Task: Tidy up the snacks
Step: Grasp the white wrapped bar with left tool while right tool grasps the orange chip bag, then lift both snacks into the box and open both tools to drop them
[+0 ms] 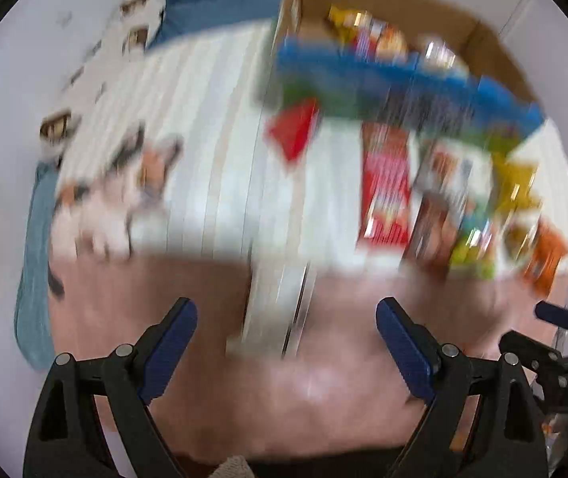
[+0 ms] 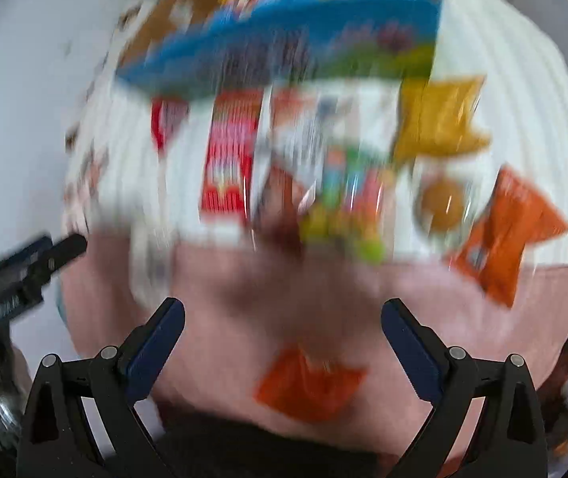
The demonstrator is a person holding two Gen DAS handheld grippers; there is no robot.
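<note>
Both views are smeared by motion. A cardboard box [image 1: 403, 79] with a blue printed side holds several snack packs and stands on a white ribbed blanket [image 1: 212, 139]. In front of it lie loose packets: a red one [image 1: 387, 195], a yellow one [image 1: 517, 183], a green one [image 1: 473, 251] and an orange one [image 1: 547, 259]. My left gripper [image 1: 285, 314] hangs open over the pink sheet, nothing between its fingers. My right gripper [image 2: 282, 314] is open too, above an orange packet [image 2: 307, 386] lying on the pink sheet. The box [image 2: 284, 40], the red packet [image 2: 228, 167] and the yellow packet [image 2: 439, 119] lie beyond it.
A white cloth or plush with cat prints [image 1: 124, 183] lies at the left, beside a blue blanket [image 1: 32, 259]. A pink sheet [image 1: 164, 298] covers the near side. A round cookie pack [image 2: 441, 203] and another orange packet [image 2: 511, 231] sit at the right.
</note>
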